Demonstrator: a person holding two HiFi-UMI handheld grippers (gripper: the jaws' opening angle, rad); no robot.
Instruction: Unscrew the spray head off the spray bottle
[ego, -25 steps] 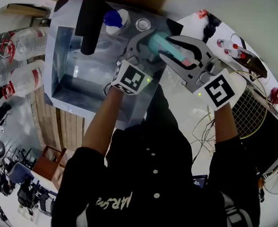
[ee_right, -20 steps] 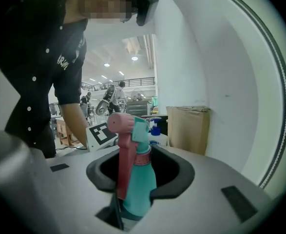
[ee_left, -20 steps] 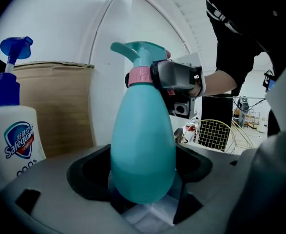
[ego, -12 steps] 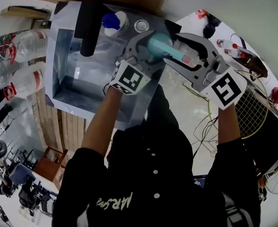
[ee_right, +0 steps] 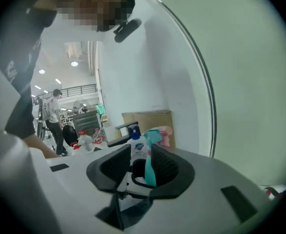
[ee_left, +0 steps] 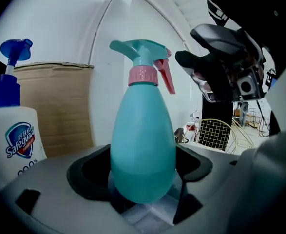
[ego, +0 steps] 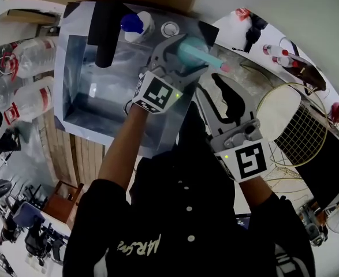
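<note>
A teal spray bottle (ee_left: 143, 150) with a pink collar (ee_left: 143, 75) and a teal spray head (ee_left: 142, 51) stands between the left gripper's jaws, and my left gripper (ego: 183, 53) is shut on its body. In the head view the bottle (ego: 195, 53) lies tilted over the sink's right edge, nozzle end pointing right. My right gripper (ego: 215, 88) hangs below and to the right of the spray head, apart from it. Its jaws are closing with nothing between them. In the right gripper view (ee_right: 140, 152) the bottle (ee_right: 153, 136) shows some way ahead.
A metal sink (ego: 77, 74) with a black faucet (ego: 107, 30) lies under the left gripper. A blue-pump soap bottle (ego: 136, 25) stands at its back rim, in front of a cardboard box (ee_left: 55, 106). Plastic water bottles (ego: 30, 97) lie left; a racket (ego: 299, 131) lies right.
The right gripper left the spray head and drew back toward the person. Its jaws widened, then narrowed. The left gripper kept hold of the bottle in nearly the same place.
</note>
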